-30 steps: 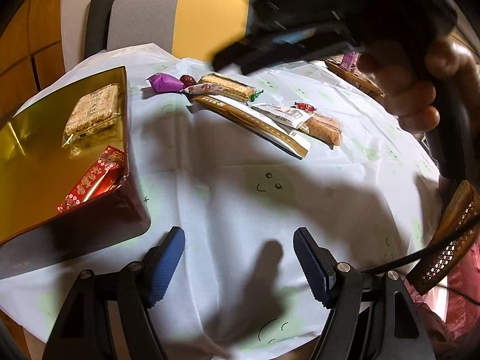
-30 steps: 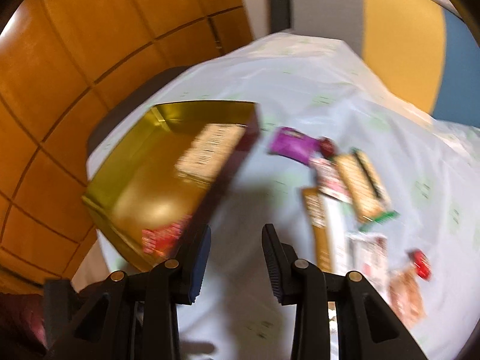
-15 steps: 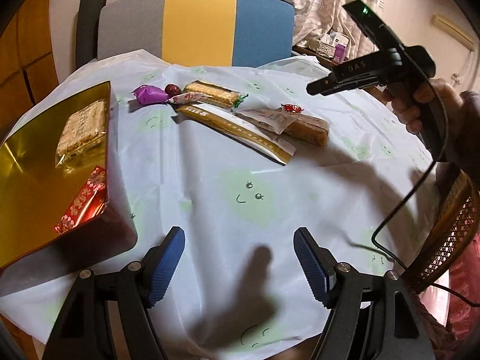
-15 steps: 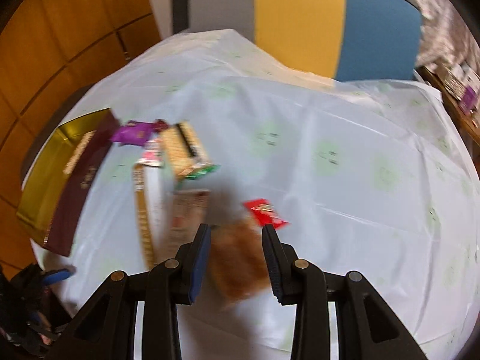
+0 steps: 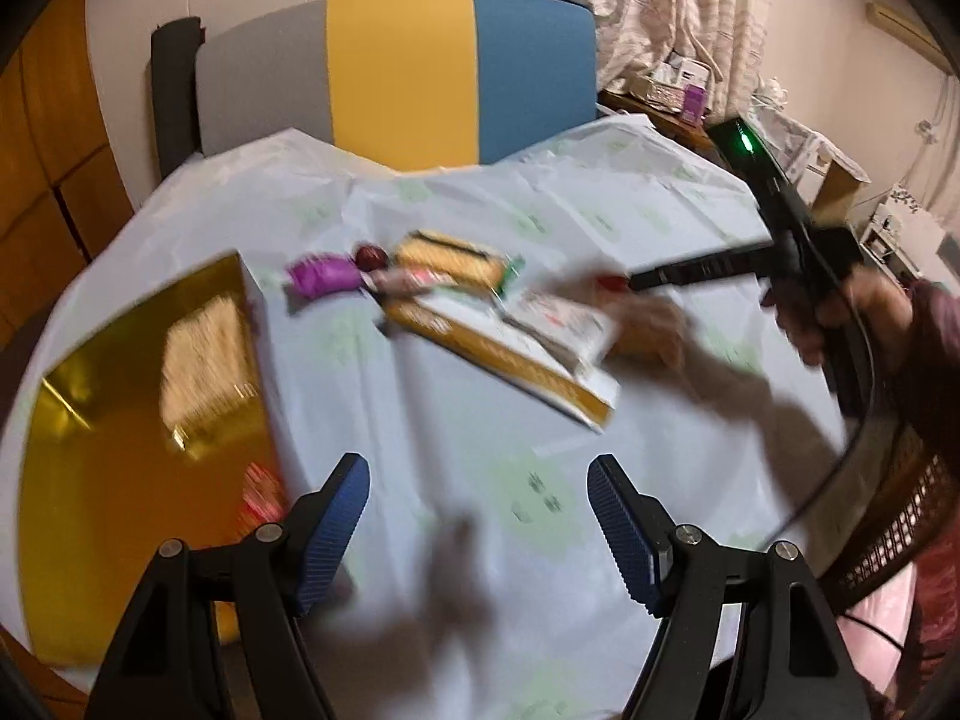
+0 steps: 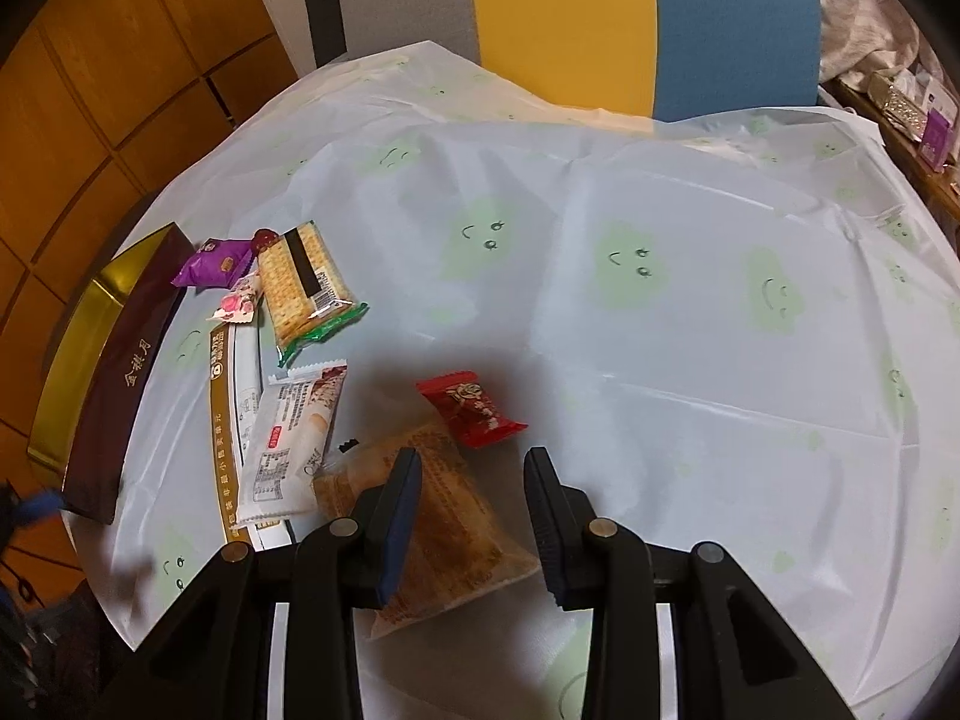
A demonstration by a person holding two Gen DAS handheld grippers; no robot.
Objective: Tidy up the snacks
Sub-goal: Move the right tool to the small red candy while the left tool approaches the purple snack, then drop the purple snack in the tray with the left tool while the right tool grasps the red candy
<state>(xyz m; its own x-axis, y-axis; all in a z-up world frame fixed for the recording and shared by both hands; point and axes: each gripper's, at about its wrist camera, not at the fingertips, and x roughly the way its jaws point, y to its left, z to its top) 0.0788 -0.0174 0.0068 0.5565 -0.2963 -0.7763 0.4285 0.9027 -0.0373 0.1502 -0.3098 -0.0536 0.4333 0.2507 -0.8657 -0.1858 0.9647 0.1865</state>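
One round table with a white cloth (image 6: 690,324) printed with green smiley blobs; one chair (image 6: 600,6) in grey, yellow and blue panels behind it.

One gold box (image 5: 120,420) at the table's left edge, maroon outer wall visible in the right wrist view (image 6: 120,378). Blurry in the left wrist view: one pale cracker-like pack (image 5: 204,354) and one red pack (image 5: 261,495) inside it, no detail readable.

Seven snacks loose on the cloth, clustered just right of the box:
- one long gold-and-white box (image 6: 225,414), partly under the white pack
- one white wrapper (image 6: 291,444) lying across it
- one clear-wrapped brown pastry (image 6: 444,516), nearest the right gripper
- one cracker pack with green ends (image 6: 306,288)
- one purple candy (image 6: 216,264)
- one red candy (image 6: 471,408), apart from the rest
- one small pink-white candy (image 6: 240,303) between the purple candy and the crackers
Also one dark red round item (image 6: 264,237) beside the purple candy, can't ID it.

Right gripper (image 6: 474,498): fingers spread, nothing between them, left finger (image 6: 399,516) over the pastry; contact can't be judged.
Left gripper (image 5: 477,516): fingers spread wide, nothing held, over bare cloth beside the box.
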